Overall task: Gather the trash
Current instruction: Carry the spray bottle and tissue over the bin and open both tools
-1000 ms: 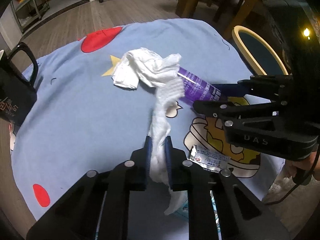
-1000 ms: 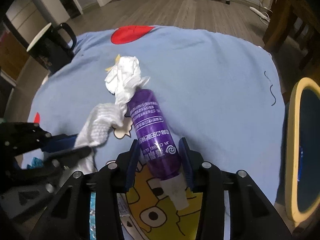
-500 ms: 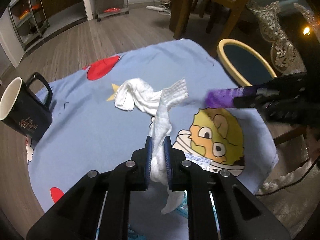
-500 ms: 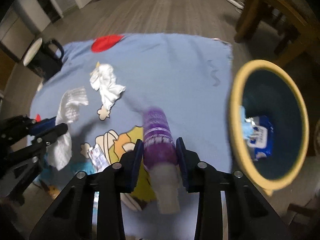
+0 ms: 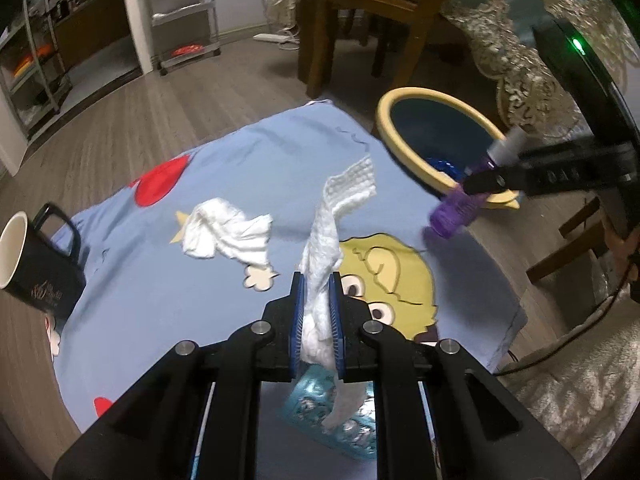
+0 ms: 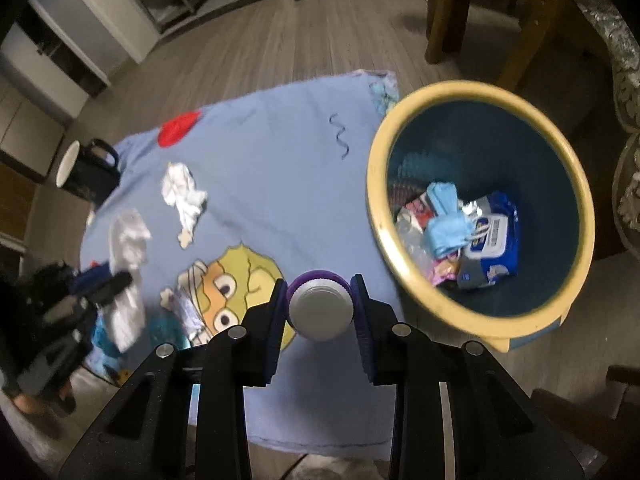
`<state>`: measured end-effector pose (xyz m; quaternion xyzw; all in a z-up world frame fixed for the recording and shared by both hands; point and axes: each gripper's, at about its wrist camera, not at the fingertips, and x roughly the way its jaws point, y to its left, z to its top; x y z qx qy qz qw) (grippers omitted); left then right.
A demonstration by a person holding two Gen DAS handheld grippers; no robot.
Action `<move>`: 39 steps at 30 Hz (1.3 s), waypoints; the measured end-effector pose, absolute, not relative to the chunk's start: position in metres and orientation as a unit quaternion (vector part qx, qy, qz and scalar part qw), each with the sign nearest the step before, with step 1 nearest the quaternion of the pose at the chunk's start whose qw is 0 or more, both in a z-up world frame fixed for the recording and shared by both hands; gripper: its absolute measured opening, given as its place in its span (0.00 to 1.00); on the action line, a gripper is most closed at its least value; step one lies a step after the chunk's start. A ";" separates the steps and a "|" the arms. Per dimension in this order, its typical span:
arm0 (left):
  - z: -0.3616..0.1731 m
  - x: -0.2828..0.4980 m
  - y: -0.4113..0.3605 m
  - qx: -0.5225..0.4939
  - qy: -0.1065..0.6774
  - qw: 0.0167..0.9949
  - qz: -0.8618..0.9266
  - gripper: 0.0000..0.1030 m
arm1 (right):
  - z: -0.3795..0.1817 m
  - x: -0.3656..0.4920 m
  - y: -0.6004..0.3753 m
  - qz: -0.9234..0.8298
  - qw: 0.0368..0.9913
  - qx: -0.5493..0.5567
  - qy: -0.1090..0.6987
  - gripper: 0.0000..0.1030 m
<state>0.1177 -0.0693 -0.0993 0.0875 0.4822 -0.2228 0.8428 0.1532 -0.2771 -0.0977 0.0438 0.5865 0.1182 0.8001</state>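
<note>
Clamping a white tissue strip (image 5: 320, 276) between both blue pads, nearly closed on it, the left gripper (image 5: 317, 312), raised above the blue cartoon cloth (image 5: 224, 280); upper end of the strip flaring up past the fingertips, lower end trailing down over a teal patterned wrapper (image 5: 340, 412) lying on the cloth beneath the jaws. Pinching a purple bottle (image 6: 320, 308) by the neck end, white cap toward the camera, the right gripper (image 6: 320, 312), jaws narrowed onto it. Seen from the left wrist view as the same purple bottle (image 5: 456, 212) tilted in the air, body end low, just beside the near rim of the yellow bin (image 5: 440, 178).

Lying loose on the cloth, 1 crumpled white tissue (image 5: 224, 236), apart from the held strip. Printed on the cloth: a yellow-haired cartoon face (image 5: 384, 276) and a red circle (image 5: 160, 182). Sitting at the cloth's left edge, a black mug (image 5: 36, 260) with a white interior. Standing off the cloth's right edge on the wood floor, the bin, already holding a blue wipes pack (image 6: 488, 240) and a light blue face mask (image 6: 442, 226). Beyond, a wooden chair (image 5: 360, 12).
</note>
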 end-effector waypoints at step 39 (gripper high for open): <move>-0.060 0.180 -0.236 0.111 0.412 0.860 -0.281 0.83 | -0.064 0.173 -0.434 -0.046 0.857 0.236 0.456 0.66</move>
